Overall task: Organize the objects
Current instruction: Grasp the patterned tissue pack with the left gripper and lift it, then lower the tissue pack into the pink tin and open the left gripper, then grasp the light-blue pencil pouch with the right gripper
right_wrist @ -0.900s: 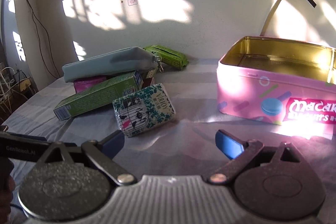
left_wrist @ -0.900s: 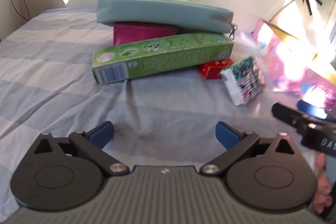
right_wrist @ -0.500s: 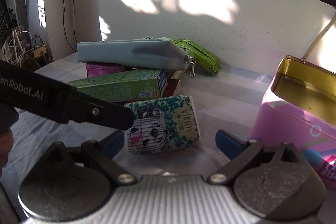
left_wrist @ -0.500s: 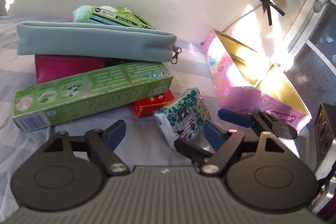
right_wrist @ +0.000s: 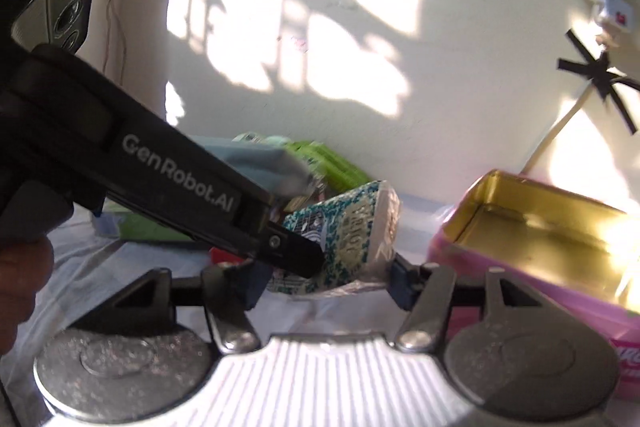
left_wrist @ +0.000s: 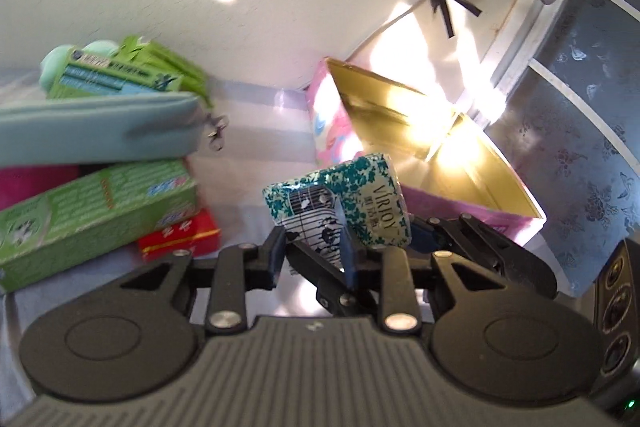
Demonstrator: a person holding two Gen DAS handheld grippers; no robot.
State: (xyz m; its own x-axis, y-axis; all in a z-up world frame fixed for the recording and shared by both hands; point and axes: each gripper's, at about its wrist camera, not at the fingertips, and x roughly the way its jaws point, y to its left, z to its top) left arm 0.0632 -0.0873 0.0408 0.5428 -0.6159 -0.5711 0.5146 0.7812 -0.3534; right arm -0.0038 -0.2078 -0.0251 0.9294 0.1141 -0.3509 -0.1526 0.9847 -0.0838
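Note:
A teal-patterned tissue pack point(left_wrist: 344, 203) marked VIRIOY is held off the striped cloth by both grippers. My left gripper point(left_wrist: 312, 255) is shut on its lower end. My right gripper point(right_wrist: 324, 283) is shut on the same tissue pack point(right_wrist: 352, 231); its fingers point(left_wrist: 424, 235) show beside the pack in the left wrist view. The open pink biscuit tin point(left_wrist: 400, 155) with a gold inside stands just right of the pack; it also shows in the right wrist view point(right_wrist: 532, 239).
To the left lie a green toothpaste box point(left_wrist: 92, 215), a small red box point(left_wrist: 184, 235), a blue-grey pencil pouch point(left_wrist: 96, 131), a magenta box point(left_wrist: 36, 183) and a green wipes pack point(left_wrist: 120, 75). A wall stands close behind. A window frame point(left_wrist: 560, 67) is at right.
Both grippers have closed on the tissue pack and lifted it off the cloth, toward the pink tin. Earlier both were open and the pack lay on the cloth.

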